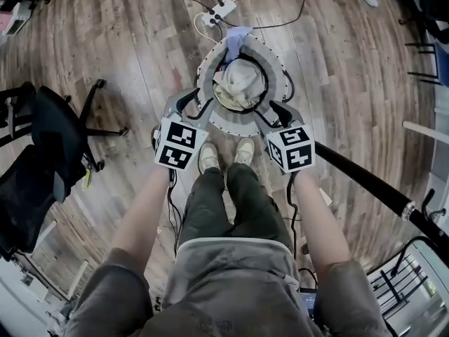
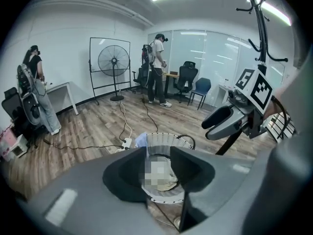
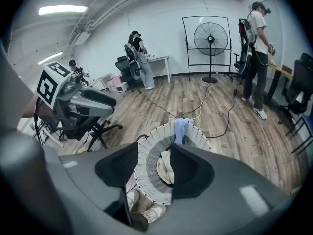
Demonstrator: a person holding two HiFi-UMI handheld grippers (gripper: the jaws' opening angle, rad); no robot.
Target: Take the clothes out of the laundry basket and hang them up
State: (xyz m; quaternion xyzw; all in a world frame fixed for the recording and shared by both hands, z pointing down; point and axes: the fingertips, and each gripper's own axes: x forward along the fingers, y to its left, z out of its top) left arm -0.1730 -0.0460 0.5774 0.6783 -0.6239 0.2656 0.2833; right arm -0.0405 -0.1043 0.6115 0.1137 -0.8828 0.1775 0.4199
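left gripper (image 1: 191, 104) is hovering w/ jaws apart, nothing btwn them; just to its right the laundry basket (image 1: 208, 65) is sitting on the floor, cream clothes (image 1: 240, 83) lying inside & a blue cloth (image 1: 237, 38) draping over its far rim; right gripper (image 1: 275, 111), just beyond the basket, is gaping empty too.

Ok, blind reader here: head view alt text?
From above, a person holds the left gripper and right gripper, both open, above a round white slatted laundry basket of pale clothes; a light blue garment drapes its far rim.
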